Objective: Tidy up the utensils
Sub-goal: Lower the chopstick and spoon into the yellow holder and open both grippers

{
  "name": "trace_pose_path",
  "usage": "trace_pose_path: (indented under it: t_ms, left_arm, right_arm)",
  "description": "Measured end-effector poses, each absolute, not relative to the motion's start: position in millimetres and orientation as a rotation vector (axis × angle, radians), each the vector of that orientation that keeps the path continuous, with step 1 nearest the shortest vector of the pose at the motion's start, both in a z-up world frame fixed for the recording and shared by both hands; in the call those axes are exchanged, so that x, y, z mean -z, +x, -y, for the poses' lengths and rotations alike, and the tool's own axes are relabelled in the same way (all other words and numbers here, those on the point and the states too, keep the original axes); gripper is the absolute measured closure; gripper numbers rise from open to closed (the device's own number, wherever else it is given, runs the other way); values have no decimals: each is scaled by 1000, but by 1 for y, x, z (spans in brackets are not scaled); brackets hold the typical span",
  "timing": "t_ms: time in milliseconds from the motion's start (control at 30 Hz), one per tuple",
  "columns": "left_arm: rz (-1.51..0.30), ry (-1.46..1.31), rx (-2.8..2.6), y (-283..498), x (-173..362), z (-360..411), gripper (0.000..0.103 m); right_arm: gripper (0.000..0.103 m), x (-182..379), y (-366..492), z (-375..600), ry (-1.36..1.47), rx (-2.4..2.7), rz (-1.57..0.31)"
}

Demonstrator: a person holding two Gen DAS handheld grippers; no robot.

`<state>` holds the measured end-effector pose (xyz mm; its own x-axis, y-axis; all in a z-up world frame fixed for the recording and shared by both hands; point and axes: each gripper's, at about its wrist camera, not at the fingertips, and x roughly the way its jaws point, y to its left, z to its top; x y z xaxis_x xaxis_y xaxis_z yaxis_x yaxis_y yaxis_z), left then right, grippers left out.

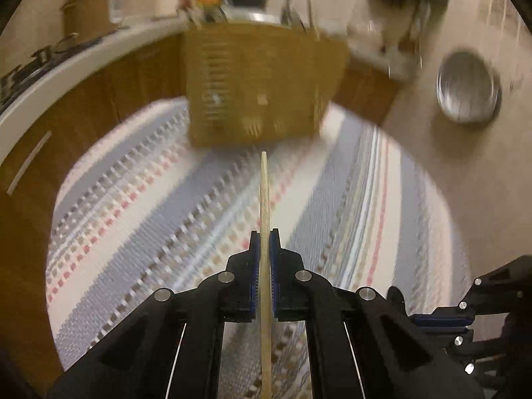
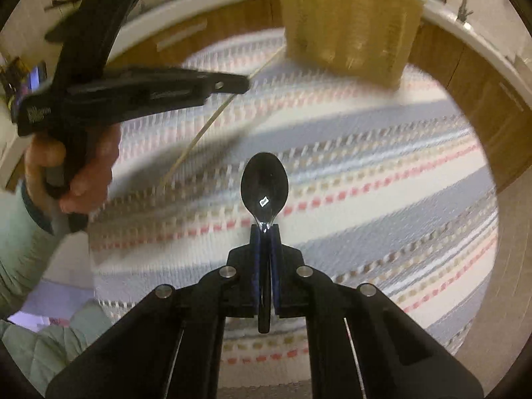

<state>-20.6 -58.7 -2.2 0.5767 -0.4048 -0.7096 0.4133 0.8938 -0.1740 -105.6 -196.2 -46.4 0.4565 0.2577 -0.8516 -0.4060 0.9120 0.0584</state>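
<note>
Above the striped woven mat (image 1: 159, 199), both claws are carrying something. The left gripper (image 1: 265, 242) has its blue-padded jaws pressed together on a thin, pale wooden chopstick (image 1: 264, 193). The stick runs straight up through the middle of the claw, its tapered tip reaching toward the near wall of the woven basket (image 1: 252, 83) and its other end trailing back between the black arms. From the right wrist view the same chopstick (image 2: 212, 123) shows as a slanted pale line crossing the mat, clamped in the left gripper (image 2: 244, 84), which a bare hand (image 2: 76, 169) grips by its handle.

The right gripper (image 2: 265, 232) is closed on the neck of a glossy black spoon (image 2: 265, 183). Its oval bowl stands just beyond the fingertips, face toward the camera, and the handle hangs back between the pads. The spoon hovers over the mat, well short of the basket (image 2: 349, 26).

The basket is tan and ribbed, and its slatted weave is blurred. The mat is round and coarse, banded in grey-blue, cream and dashed red. Right of the mat a shiny metal bowl (image 1: 468, 86) sits on the beige floor. A pale-edged countertop (image 1: 66, 66) over brown wooden cabinet fronts curves behind the basket.
</note>
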Motion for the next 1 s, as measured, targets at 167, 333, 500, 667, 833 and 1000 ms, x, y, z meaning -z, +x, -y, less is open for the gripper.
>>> trace_pose_path:
  t_ms: [167,333,500,667,833,1000]
  left_arm:
    - [-683,-69,469,-20,-34,43,99]
    - [-538,-105,437,-13,-73,36,99]
    - [-428,-166,431,8,-110,36,99]
    - [-284,-194,432,30,-149,42,99]
    - [-155,-218,418,53,-168,53,99]
    - [-11,-283,376,72,-163,58,99]
  right_arm:
    - [99,12,-87,211,-100,-412,-882]
    - [99,-25,-72,215,-85,-394,-754]
    - [99,-66,-45,217,-73,-354,-616]
    - [99,-99,-17,232,-26,-310,-505]
    - [99,-117,10,249,17,-322,-375]
    - [99,-129,34,261,42,-344,-209]
